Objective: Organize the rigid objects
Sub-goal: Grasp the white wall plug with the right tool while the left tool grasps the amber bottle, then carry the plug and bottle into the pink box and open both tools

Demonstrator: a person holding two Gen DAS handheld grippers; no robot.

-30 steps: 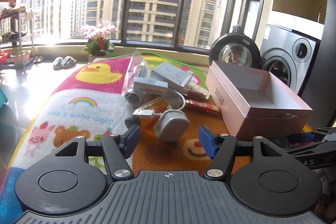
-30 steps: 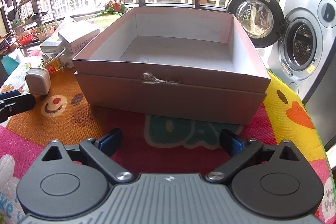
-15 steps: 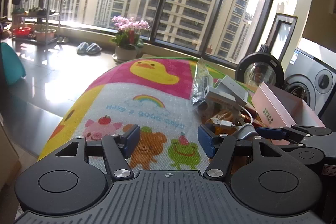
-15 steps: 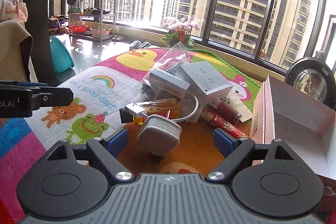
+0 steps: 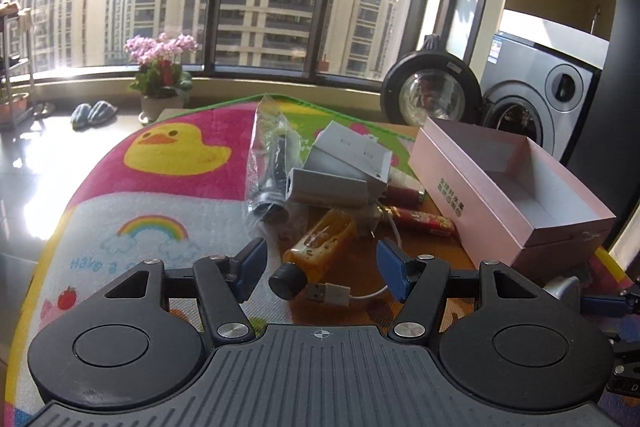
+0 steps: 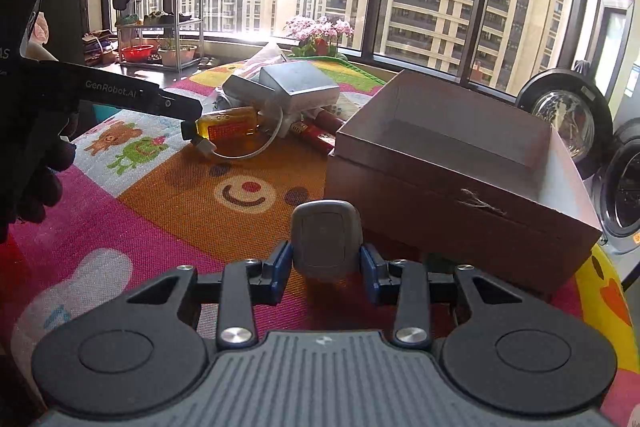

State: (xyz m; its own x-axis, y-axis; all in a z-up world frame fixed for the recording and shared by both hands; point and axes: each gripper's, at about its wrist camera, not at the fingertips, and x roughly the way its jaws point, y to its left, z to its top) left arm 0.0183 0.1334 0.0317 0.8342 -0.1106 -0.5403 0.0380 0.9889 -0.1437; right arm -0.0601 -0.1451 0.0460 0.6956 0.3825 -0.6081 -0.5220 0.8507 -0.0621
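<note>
My right gripper (image 6: 326, 273) is closing, its blue pads against the sides of a grey charger plug (image 6: 326, 239) at lower centre of the right view. My left gripper (image 5: 318, 269) is spread wide and grasps nothing; an amber bottle (image 5: 320, 245) and a USB cable (image 5: 332, 294) lie between and just beyond its fingers. Only the right view shows the lettering "GenRobot.AI" on the left gripper's arm, at centre left. Only the left view shows green print, too small to read, on the pink box (image 5: 508, 195) at right. Farther off, a washing machine (image 5: 536, 99) stands open.
</note>
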